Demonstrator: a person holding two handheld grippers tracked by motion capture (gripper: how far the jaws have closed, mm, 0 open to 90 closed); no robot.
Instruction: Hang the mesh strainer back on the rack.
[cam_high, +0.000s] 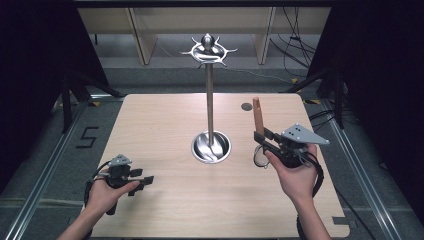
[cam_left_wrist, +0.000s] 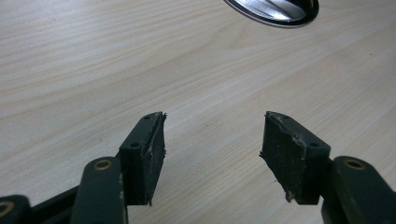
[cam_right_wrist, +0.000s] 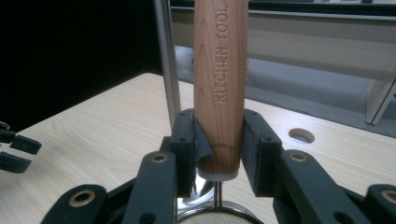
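Note:
A steel stand (cam_high: 209, 100) rises from a round dish base (cam_high: 211, 146) at the table's middle, with a ring of hooks (cam_high: 208, 50) at its top. My right gripper (cam_high: 261, 140) is shut on the wooden handle (cam_high: 258, 116) of a small mesh strainer, held upright to the right of the stand. The handle (cam_right_wrist: 220, 88) reads "KITCHEN TOOL" and sits between both pads (cam_right_wrist: 259, 154); the mesh bowl (cam_right_wrist: 217, 215) hangs below the jaws. My left gripper (cam_high: 146, 181) hovers low at the table's front left, open, its pads (cam_left_wrist: 150, 154) apart over bare wood.
The light wooden table (cam_high: 165, 125) has a small round hole (cam_high: 246, 106) near its far right. Shelving and cables stand beyond the far edge. The stand's pole (cam_right_wrist: 168, 60) rises just left of the handle in the right gripper view.

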